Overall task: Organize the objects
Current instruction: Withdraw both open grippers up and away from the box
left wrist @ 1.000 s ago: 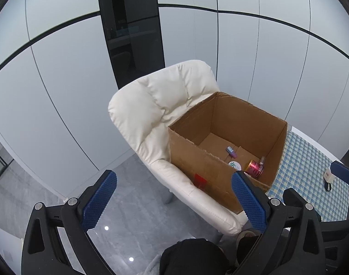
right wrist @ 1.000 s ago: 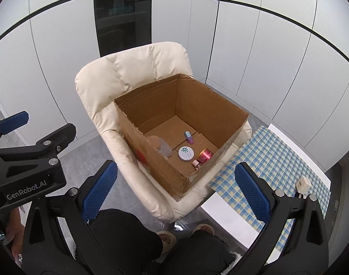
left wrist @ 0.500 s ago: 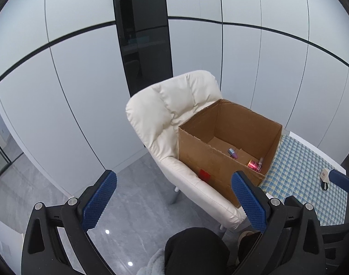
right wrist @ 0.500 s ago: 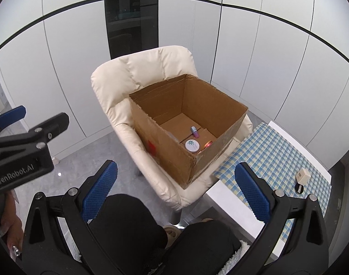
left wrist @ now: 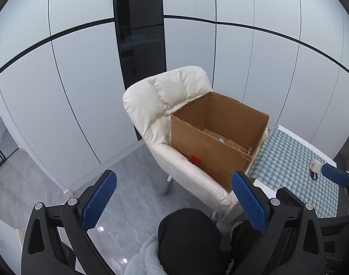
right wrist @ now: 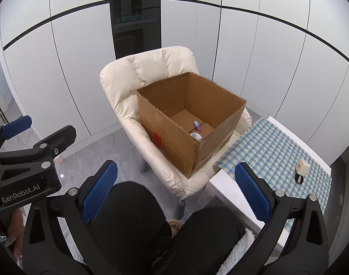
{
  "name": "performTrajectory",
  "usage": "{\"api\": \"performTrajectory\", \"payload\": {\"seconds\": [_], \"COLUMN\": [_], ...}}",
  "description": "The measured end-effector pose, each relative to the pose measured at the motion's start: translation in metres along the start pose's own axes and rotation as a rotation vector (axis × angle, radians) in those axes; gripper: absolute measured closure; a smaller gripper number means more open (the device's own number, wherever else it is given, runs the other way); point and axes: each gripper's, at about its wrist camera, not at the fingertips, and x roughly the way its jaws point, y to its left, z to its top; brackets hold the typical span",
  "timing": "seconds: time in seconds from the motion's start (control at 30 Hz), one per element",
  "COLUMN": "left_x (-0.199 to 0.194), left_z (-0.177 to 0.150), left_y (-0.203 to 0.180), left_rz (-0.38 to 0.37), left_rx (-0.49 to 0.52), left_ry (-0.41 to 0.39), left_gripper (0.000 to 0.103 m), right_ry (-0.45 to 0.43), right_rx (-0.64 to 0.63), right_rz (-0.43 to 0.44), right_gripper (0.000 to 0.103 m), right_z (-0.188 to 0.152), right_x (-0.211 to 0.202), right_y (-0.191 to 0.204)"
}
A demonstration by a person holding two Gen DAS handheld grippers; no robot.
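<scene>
Grippers, left (left wrist: 174,198) & right (right wrist: 176,189), both gaping, empty; small white charger (right wrist: 302,167) near table edge w/ checked cloth (right wrist: 273,146), nudge could drop it

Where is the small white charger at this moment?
In the right wrist view the small white charger lies at the far right, on the checked tablecloth, right of the cardboard box on the chair.

Cream chair (right wrist: 130,105) has the cardboard box (right wrist: 174,142) sitting on its seat. The desk (right wrist: 227,188) next to it wears a checked cloth (right wrist: 266,151), with a small white adapter (right wrist: 302,166) on top.
</scene>
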Motion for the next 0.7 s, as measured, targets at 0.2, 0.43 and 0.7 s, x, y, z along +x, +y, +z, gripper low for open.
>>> {"api": "performTrajectory", "payload": {"seconds": [0.2,0.43,0.7], "left_x": [-0.01,-0.019,-0.02], "left_z": [-0.013,-0.016,-0.016], "left_y": [0.008,0.011,0.01], "left_rz": [-0.039,-0.02,-0.013], "left_rx": [-0.037,-0.031,-0.026], "left_ry": [0.018,0.003,0.007], "left_gripper": [0.003,0.003,0.003], "right_ry": [0.011,0.011,0.012], "right_rx": [-0.019,-0.023,-0.041], "right_rz": [-0.009,-0.013,-0.015], "right_gripper": [0.0,0.0,0.0], "right_z": [-0.019,-0.026,-0.027], "right_x": [-0.007,-0.011,-0.012], "right_y": [0.005,0.006,0.007]}}
